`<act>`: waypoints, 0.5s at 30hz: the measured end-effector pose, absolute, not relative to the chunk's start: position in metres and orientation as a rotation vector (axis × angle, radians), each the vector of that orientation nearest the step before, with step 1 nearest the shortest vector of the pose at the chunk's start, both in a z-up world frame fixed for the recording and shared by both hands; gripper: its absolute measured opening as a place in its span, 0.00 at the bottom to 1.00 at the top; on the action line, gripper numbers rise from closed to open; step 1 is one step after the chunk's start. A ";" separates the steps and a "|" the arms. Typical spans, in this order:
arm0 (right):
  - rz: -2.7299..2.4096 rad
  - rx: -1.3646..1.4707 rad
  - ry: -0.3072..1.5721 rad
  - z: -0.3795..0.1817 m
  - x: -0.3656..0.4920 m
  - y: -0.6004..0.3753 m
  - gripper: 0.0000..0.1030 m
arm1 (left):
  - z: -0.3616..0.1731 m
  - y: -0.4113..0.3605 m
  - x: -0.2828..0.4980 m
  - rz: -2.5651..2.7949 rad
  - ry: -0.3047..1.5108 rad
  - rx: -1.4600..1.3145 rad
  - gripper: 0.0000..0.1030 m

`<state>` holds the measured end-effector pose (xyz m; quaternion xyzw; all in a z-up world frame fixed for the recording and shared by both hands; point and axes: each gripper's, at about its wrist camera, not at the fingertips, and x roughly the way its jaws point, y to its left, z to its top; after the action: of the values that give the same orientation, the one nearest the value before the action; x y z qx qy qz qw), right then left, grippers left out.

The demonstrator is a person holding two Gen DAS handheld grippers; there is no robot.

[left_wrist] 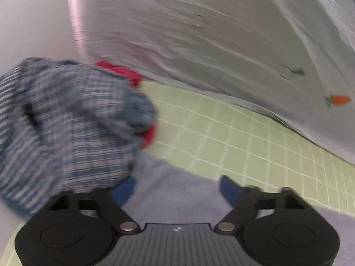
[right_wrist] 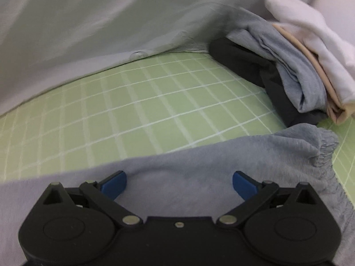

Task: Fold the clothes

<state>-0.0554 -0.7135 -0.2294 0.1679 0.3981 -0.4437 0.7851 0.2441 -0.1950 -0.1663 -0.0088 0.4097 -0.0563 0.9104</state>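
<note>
Left hand-held gripper (left_wrist: 177, 188): jaws spread wide, nothing held, hovering over grey garment (left_wrist: 173, 190) lying on green grid mat (left_wrist: 221, 133). Plaid heap (left_wrist: 66, 122) at 9 o'clock, red cloth (left_wrist: 124, 73) poking out behind; white shirt (left_wrist: 199, 33) across 12.

Right hand-held gripper (right_wrist: 179, 184): likewise released, same grey garment (right_wrist: 199, 161) beneath, cuff (right_wrist: 321, 150) at 3 o'clock. Folded stack (right_wrist: 299, 66) at 2.

Risks: left view blurred, so misjudged pinch likely; grabbing both layers; sweeping fold snagging plaid heap or nudging stack.
</note>
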 end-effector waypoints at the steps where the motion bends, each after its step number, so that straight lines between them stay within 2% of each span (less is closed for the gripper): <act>1: -0.940 0.341 0.862 -0.227 -0.055 -0.702 1.00 | -0.167 -0.185 0.244 -0.099 0.854 -0.020 0.49; 3: -0.911 0.304 0.868 -0.223 -0.054 -0.680 1.00 | -0.173 -0.166 0.249 -0.072 0.890 -0.030 0.05; 4: -0.898 0.293 0.869 -0.221 -0.054 -0.667 1.00 | -0.177 -0.156 0.253 -0.061 0.911 -0.050 0.00; 7: -0.871 0.279 0.864 -0.214 -0.056 -0.631 1.00 | -0.189 -0.130 0.266 -0.068 0.943 -0.105 0.01; 15: -0.895 0.321 0.863 -0.207 -0.054 -0.546 1.00 | -0.203 -0.114 0.299 -0.123 0.891 0.036 0.04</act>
<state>-0.0541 -0.5460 -0.2068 0.1498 0.4024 -0.4174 0.8009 0.2986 -0.1144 -0.2032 0.0174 0.4304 -0.0596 0.9005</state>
